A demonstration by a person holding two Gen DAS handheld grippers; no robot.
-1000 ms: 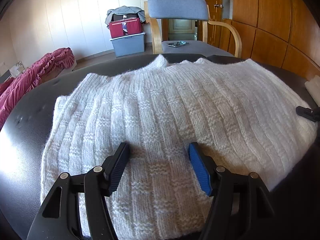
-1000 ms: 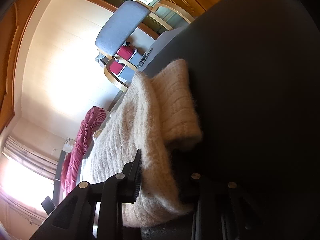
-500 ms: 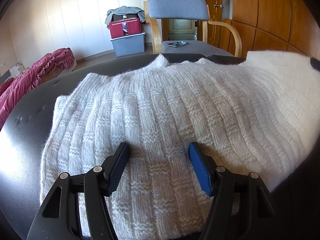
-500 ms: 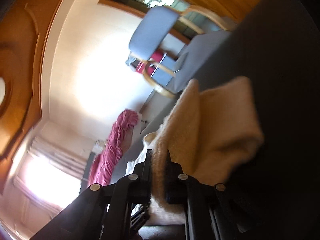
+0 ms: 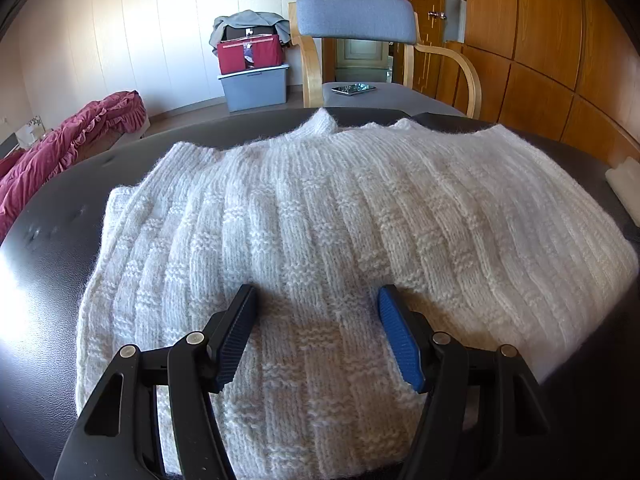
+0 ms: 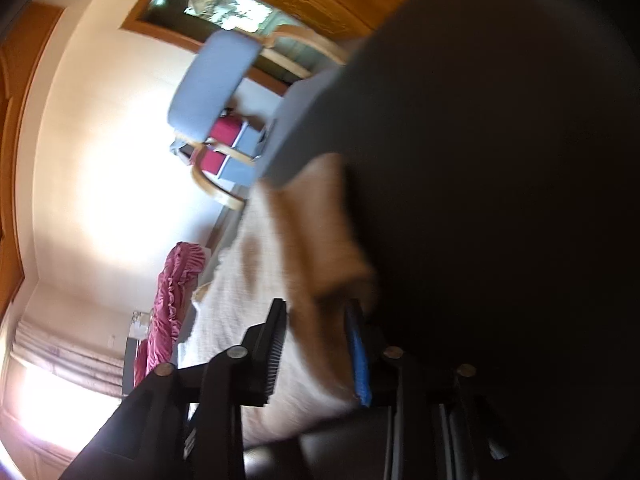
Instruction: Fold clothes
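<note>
Fingers of the left gripper [image 5: 316,336] stand well apart, resting low over the near hem of the white knitted sweater [image 5: 320,232], with nothing pinched between them. That sweater lies spread on the dark round table [image 5: 60,208], neck toward the grey armchair [image 5: 356,16], its ribs running away from the fingers toward the collar.

Over at the sweater's right edge, the right gripper [image 6: 316,344] has its jaws opening; blurred knit sits between the pads, though whether they press on it I cannot tell. The folded-in side lies just ahead of those fingers and to their left, so I judge the right hand the nearer one for any fold across the body, while the left is placed to take the hem.
</note>
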